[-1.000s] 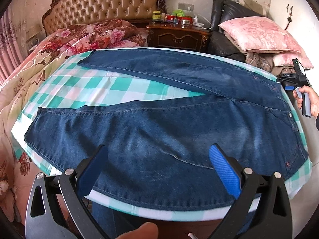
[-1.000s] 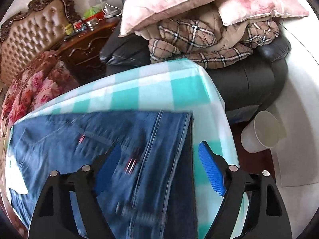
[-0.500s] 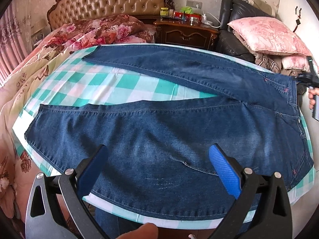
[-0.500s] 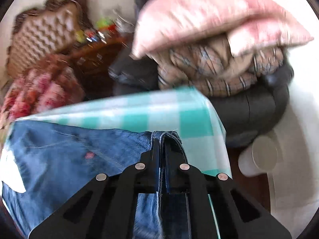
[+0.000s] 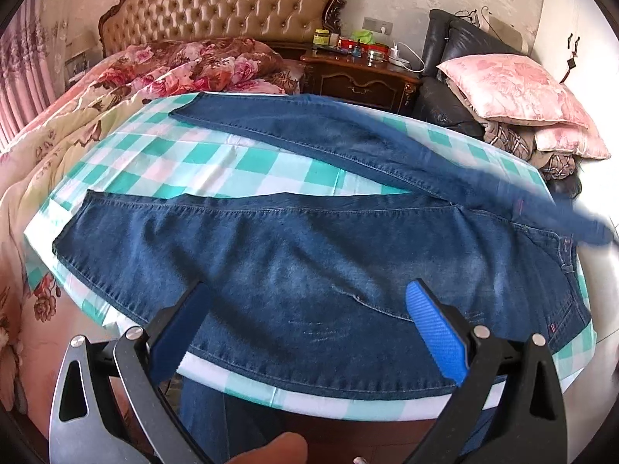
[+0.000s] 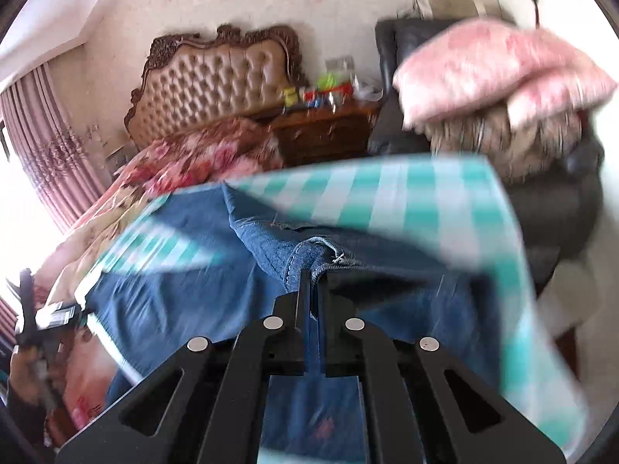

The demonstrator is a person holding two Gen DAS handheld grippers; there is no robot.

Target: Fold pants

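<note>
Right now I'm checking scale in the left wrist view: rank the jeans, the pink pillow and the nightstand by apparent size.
1. jeans
2. pink pillow
3. nightstand

Pillow and nightstand look close; the nightstand stands farther off, so their order is unsure.

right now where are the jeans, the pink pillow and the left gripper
jeans point(image 5: 309, 266): left wrist view, near leg.
pink pillow point(image 5: 514, 89): left wrist view, top face.
left gripper point(image 5: 305, 332): left wrist view, between its open fingertips.

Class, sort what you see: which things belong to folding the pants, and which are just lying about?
Job: jeans; right gripper, shut on the waistband; left gripper, open; checked cloth.

Lying about: pink pillow; nightstand; floral quilt; headboard.
</note>
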